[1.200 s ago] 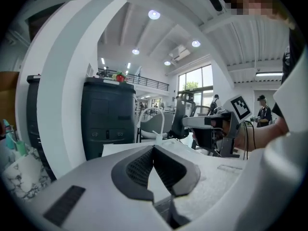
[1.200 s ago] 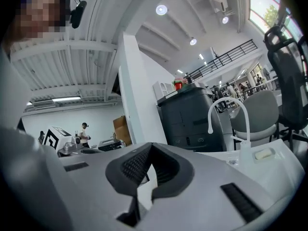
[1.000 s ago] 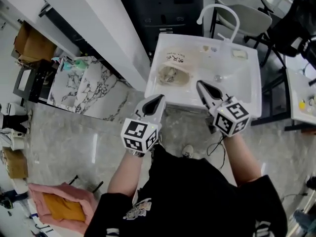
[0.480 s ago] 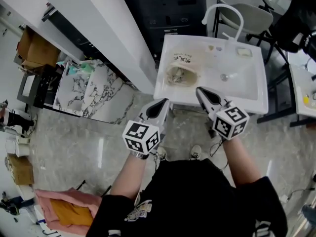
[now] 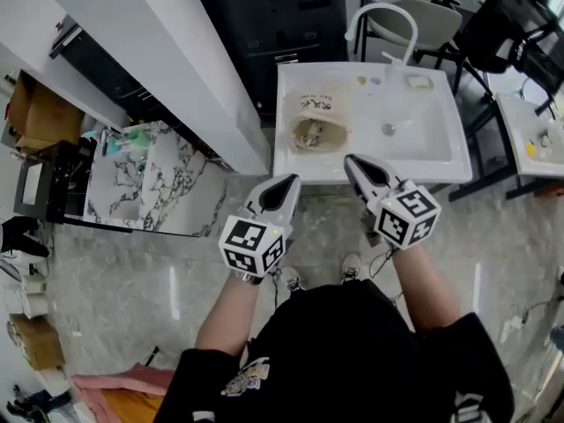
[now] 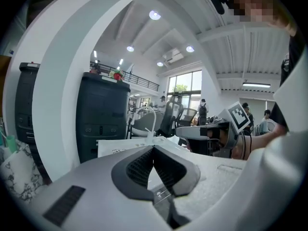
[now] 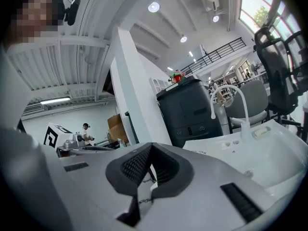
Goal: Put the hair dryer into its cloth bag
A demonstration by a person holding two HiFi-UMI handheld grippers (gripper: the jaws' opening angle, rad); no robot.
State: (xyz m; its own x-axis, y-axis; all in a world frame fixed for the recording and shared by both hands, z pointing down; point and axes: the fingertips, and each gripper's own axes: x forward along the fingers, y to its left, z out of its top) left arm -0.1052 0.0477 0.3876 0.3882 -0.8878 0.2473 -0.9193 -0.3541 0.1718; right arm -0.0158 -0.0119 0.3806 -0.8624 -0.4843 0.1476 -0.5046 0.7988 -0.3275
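The 2 grippers, left (image 5: 284, 183) and right (image 5: 357, 163), are smooth grey shells with ribbed dark pads. The jaws of both are pressed together on nothing. Ahead and apart from them, a crumpled beige cloth bag (image 5: 319, 117) lies in the glossy white rectangular sink (image 5: 423, 139). Its mouth gapes toward the person, and what is inside is unclear.

Bright, even indoor light fills every view. Round ceiling lamps (image 6: 154, 15) glow overhead in both gripper views, and a window (image 6: 185, 84) burns out white. The glossy floor (image 5: 172, 276) carries pale streaks of glare, and the white sink (image 5: 423, 144) nearly washes out. Both gripper views bend straight lines and darken at the corners. The left gripper (image 6: 153, 148) and right gripper (image 7: 151, 145) look soft near the lens.
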